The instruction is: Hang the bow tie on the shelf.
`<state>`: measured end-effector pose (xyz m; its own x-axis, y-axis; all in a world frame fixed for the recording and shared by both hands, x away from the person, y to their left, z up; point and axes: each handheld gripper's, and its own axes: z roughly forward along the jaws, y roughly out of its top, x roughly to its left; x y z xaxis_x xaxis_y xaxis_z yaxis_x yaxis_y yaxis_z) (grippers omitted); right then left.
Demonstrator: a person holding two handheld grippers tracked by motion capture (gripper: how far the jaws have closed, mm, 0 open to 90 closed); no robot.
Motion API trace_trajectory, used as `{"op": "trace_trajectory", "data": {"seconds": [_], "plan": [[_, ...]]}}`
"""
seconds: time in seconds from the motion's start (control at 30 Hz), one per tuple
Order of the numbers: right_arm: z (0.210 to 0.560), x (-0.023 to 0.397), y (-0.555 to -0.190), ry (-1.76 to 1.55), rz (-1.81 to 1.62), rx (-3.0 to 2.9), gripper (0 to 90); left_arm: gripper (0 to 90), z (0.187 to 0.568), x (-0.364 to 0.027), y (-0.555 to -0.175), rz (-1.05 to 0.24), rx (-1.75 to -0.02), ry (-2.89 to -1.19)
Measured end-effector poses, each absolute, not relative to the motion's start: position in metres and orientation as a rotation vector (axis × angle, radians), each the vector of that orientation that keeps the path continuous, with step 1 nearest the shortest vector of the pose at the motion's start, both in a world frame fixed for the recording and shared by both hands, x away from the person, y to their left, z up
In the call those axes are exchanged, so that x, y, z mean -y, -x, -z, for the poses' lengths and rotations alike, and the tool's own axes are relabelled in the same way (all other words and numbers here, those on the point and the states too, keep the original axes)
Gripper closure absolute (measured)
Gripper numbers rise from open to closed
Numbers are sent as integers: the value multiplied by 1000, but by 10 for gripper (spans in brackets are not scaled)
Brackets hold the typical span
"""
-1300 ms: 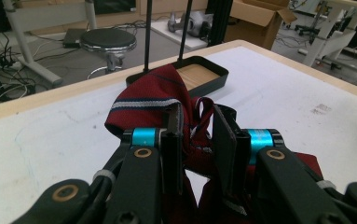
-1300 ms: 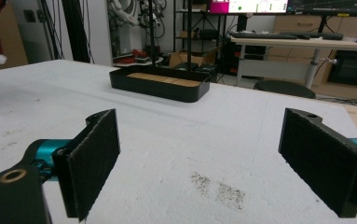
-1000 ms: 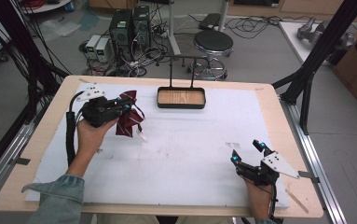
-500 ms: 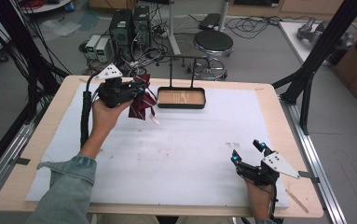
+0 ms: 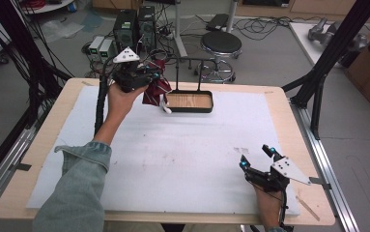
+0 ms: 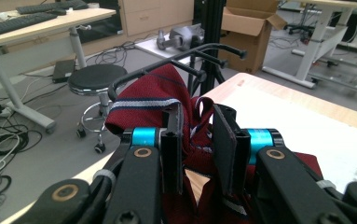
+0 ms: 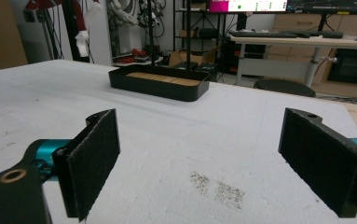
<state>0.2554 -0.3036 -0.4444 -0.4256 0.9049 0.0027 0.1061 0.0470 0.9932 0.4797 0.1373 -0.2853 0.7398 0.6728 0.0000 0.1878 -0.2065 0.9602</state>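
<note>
A dark red cloth with pale stripes [image 5: 154,90] hangs from my left gripper [image 5: 146,79], which is shut on it high above the table's far edge. In the left gripper view the cloth [image 6: 148,95] bunches between the jaws and lies against a black rod of the rack [image 6: 213,46]. That thin black rack [image 5: 192,60] rises over a black tray with a wooden floor [image 5: 190,110]. A white tag [image 5: 166,109] dangles from the cloth beside the tray. My right gripper [image 5: 255,156] rests near the table's front right, open and holding nothing [image 7: 199,158].
A white sheet [image 5: 173,154] covers the wooden table. The tray [image 7: 157,88] lies well ahead of the right gripper. Behind the table stand a black stool [image 5: 221,46] and computer cases [image 5: 134,26] among cables. Black frame posts [image 5: 318,77] flank the table.
My left gripper has lifted the red cloth off the table's left side and carried it up and to the right, to the rack. The right gripper has stayed put.
</note>
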Motion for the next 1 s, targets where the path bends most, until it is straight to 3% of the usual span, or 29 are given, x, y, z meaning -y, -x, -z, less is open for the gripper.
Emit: {"op": "trace_trajectory", "data": {"seconds": [1.0], "plan": [[445, 303, -257, -1023, -1462, -1649, 115, 733, 284, -122, -538, -616, -778, -1835]]}}
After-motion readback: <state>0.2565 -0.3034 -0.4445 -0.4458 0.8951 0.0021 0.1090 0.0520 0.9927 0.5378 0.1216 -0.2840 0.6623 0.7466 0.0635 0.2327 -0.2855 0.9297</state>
